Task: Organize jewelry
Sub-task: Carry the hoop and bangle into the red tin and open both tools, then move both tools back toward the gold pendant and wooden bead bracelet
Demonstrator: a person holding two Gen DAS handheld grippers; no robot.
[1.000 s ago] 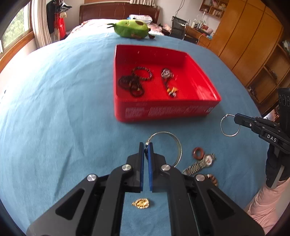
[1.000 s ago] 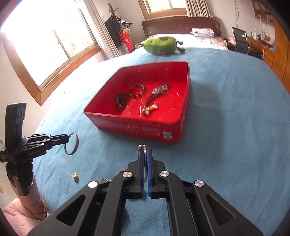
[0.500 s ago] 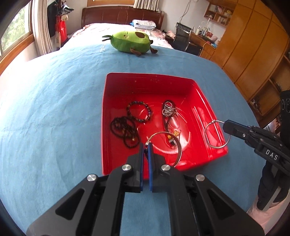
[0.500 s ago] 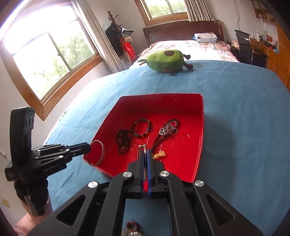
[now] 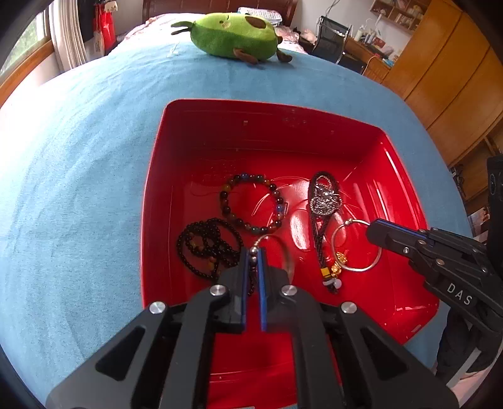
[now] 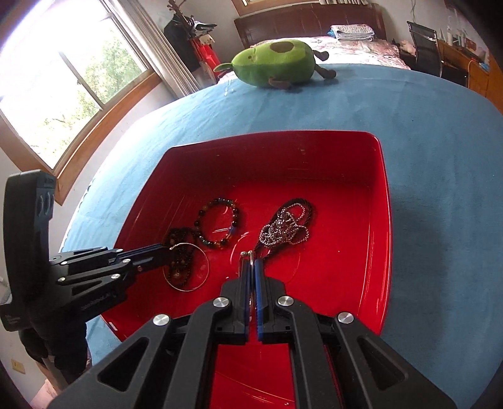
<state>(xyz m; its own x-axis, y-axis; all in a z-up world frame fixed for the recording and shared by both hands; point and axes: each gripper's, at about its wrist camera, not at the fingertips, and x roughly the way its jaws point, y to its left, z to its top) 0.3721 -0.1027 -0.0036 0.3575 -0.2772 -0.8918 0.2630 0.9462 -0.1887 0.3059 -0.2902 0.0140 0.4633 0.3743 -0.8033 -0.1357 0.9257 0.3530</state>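
Observation:
A red tray (image 5: 157,176) (image 6: 385,201) sits on the blue cloth. In it lie a coloured bead bracelet (image 5: 226,201) (image 6: 234,210), a black bead strand (image 5: 201,245), and a dark cord with a silver pendant (image 5: 325,198) (image 6: 284,232). My left gripper (image 5: 253,251) (image 6: 166,250) is shut on a thin silver bangle (image 5: 287,251) (image 6: 188,267) above the tray. My right gripper (image 6: 250,256) (image 5: 369,228) is shut on a second silver ring (image 5: 356,245) (image 6: 243,256), held over the tray's right part.
A green avocado plush toy (image 5: 234,34) (image 6: 275,64) lies on the blue cloth (image 5: 78,163) beyond the tray. Wooden wardrobes (image 5: 449,72) stand to the right, a window (image 6: 63,91) to the left, a bed headboard (image 6: 308,23) behind.
Both grippers have moved forward from the near side of the cloth to over the tray, each still holding its ring. The loose jewelry on the cloth has gone out of view.

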